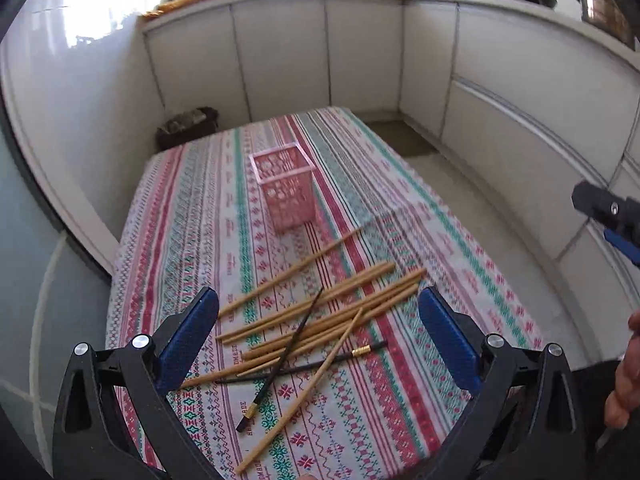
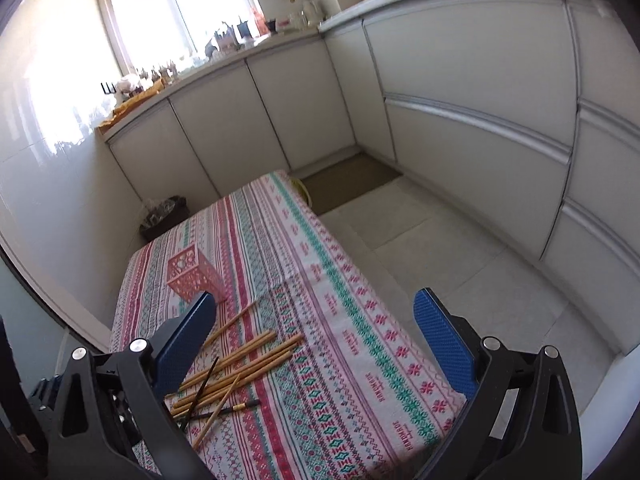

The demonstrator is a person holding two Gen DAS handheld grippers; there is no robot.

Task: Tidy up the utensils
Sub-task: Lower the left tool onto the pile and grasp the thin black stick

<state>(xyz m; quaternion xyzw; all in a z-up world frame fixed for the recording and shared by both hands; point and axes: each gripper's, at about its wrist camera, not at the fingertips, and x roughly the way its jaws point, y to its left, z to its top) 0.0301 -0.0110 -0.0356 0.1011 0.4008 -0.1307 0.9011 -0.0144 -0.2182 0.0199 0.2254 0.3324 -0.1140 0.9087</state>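
Left gripper [image 1: 318, 306] and right gripper [image 2: 314, 312], black frames, blue textured pads, silver screws

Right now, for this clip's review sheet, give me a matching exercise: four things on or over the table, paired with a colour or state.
Things:
1. basket
2. bamboo chopsticks
3. gold-banded chopsticks
4. left claw

Descriptions:
A. black, crossed
B. open, holding nothing
C. pink, standing upright, nothing visible inside
D. tan, in a loose pile

Pairs: 1-C, 2-D, 3-A, 4-B
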